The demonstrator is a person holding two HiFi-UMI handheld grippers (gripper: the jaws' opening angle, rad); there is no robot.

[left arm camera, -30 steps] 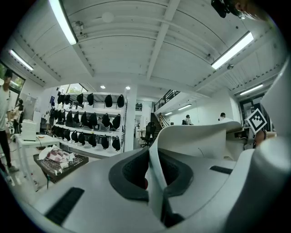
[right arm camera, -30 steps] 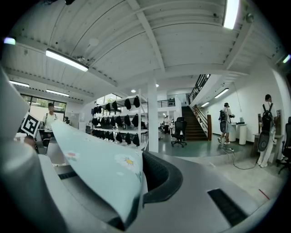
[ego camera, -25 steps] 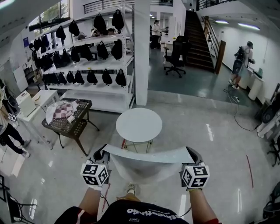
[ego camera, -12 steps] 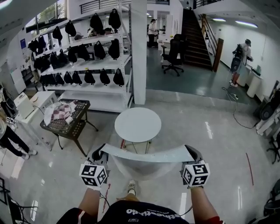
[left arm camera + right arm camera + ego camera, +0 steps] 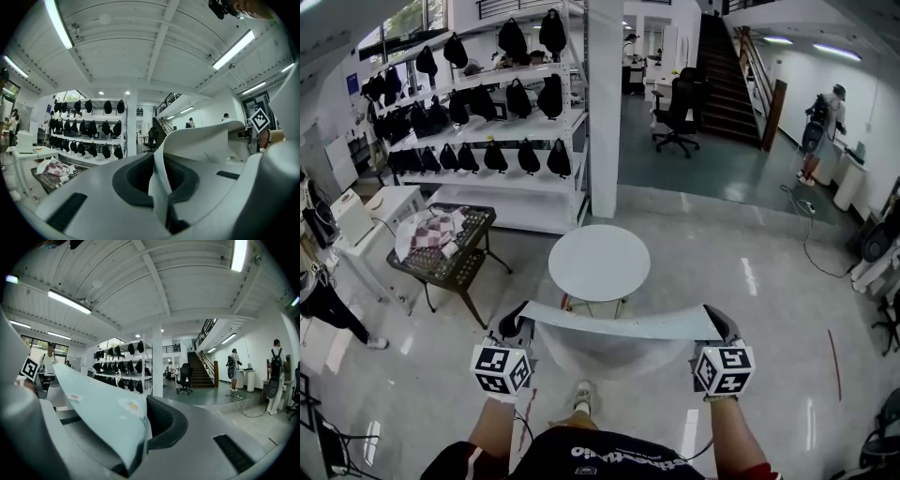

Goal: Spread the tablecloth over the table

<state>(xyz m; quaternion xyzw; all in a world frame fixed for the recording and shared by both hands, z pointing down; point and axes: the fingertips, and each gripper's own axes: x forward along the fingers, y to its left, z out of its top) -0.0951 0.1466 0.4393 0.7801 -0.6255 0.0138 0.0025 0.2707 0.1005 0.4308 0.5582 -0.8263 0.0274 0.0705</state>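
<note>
A pale blue tablecloth (image 5: 619,322) is stretched level between my two grippers, and its lower part sags towards the floor. My left gripper (image 5: 517,325) is shut on the cloth's left corner, which shows as a white fold (image 5: 161,180) pinched between the jaws. On the other side my right gripper (image 5: 719,324) is shut on the right corner, where the daisy-printed cloth (image 5: 110,411) runs into the jaws. The round white table (image 5: 599,262) stands bare just beyond the cloth, apart from it.
A dark wire cart (image 5: 448,256) with checked cloth stands left of the table. Behind it are shelves of black bags (image 5: 492,108) and a white pillar (image 5: 605,103). An office chair (image 5: 678,114) and a person (image 5: 818,131) are further back; another person (image 5: 319,291) is at the left edge.
Both grippers hold the stretched cloth much as before. The person at the left edge has stepped a little further back.
</note>
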